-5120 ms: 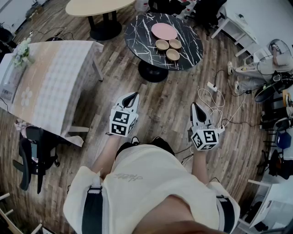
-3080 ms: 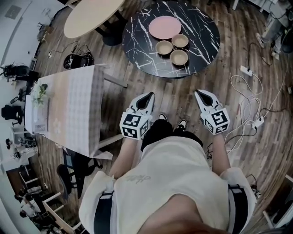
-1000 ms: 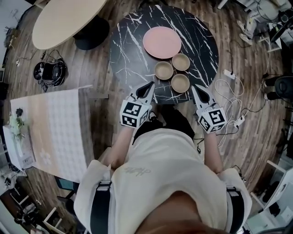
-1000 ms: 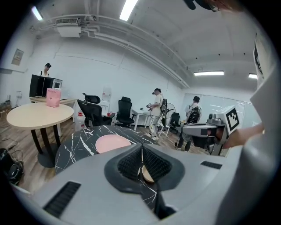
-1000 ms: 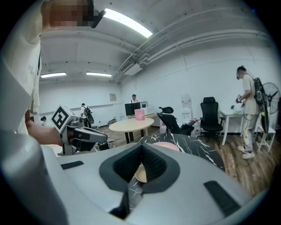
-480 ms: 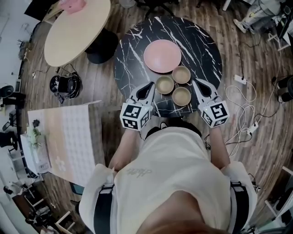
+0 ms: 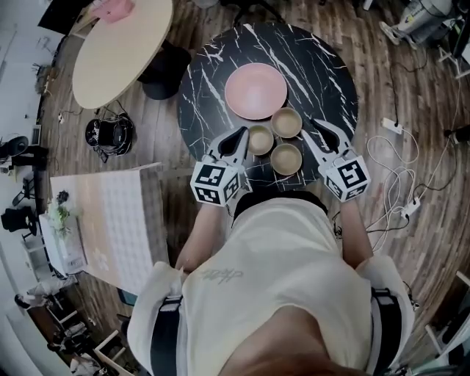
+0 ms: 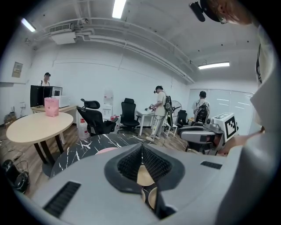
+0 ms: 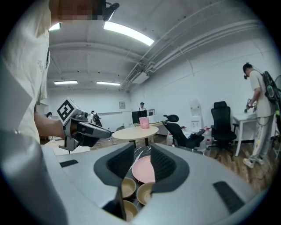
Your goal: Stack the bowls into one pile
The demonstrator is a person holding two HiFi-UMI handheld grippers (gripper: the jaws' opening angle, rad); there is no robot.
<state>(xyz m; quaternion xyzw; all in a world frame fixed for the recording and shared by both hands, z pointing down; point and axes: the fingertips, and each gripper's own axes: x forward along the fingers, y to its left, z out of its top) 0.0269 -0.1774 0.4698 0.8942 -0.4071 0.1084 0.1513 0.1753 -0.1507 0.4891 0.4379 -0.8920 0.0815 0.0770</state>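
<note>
- My left gripper point(image 8: 141, 148) has its ribbed pads meeting at the tips, closed on nothing
- My right gripper point(image 9: 143, 154) has just been opening its jaws; they stand wide, with nothing between them, and the pink plate point(image 7: 255, 90) shows through the gap
- Both grippers point over the near edge of the black marble table point(image 7: 213, 66), on my side of the pink plate, the left one left of it and the right one right of it
- The left bowl point(image 7: 260, 139) sits just on my side of the pink plate, below its middle, with my left gripper's tip just beside it; I cannot tell if they touch
- The far bowl point(image 7: 286, 123) sits right at the pink plate's near right rim
- The near bowl point(image 7: 286, 158) lies farthest from the pink plate, toward me, between my two grippers
- All three bowls are tan, empty, mouth up and side by side in a tight cluster, none inside another
- Well to the left of the pink plate stands a beige round table point(image 7: 121, 51) with a pink box point(image 7: 114, 9) at its far end
- Well to the right of the pink plate, white cables point(image 7: 396, 165) trail over the wooden floor
</note>
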